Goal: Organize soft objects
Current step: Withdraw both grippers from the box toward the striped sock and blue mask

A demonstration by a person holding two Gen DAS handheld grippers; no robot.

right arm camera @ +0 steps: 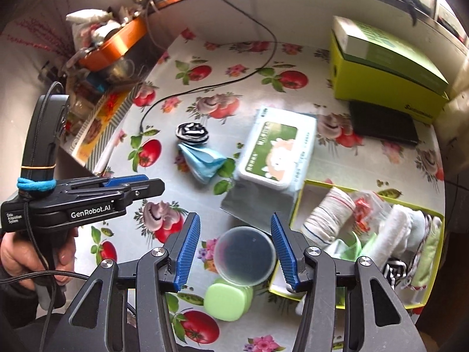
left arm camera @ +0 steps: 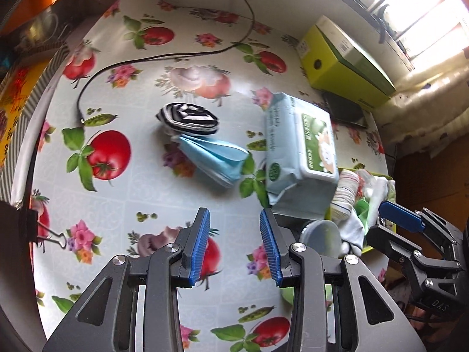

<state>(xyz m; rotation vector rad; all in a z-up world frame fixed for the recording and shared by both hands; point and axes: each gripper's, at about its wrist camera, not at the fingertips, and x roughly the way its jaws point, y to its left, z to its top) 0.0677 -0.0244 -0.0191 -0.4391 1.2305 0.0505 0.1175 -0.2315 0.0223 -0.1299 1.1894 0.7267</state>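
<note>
Right, from the left wrist view, the left gripper (left arm camera: 234, 245) hangs above the flowered surface (left arm camera: 123, 193) with its blue pads spread apart and nothing between them. Ahead of it sit the two loose soft things: a striped sock (left arm camera: 187, 118) rolled into a ball, touching a folded blue cloth (left arm camera: 212, 157) just below it. Beside them lies a pack of wipes (left arm camera: 299, 146), its end resting against the yellow tray (left arm camera: 391, 198) where socks and cloths are already bundled. My read: the sock and cloth are the leftovers, and this gripper is lined up toward them.

Over to the right wrist view. The right gripper (right arm camera: 236, 252) is also spread wide and empty, hovering over a clear round lid (right arm camera: 246, 259) and a green container (right arm camera: 227, 300), just beside the tray (right arm camera: 299, 205). That looks like a waiting spot near the drop-off. The left gripper (right arm camera: 152, 186) shows from the side at the left edge, held in a hand (right arm camera: 17, 253). The striped sock (right arm camera: 192, 132) and blue cloth (right arm camera: 202, 160) remain well apart from the tray, on open surface. A black cable (right arm camera: 205, 88) trails nearby, worth avoiding on the reach.
</note>
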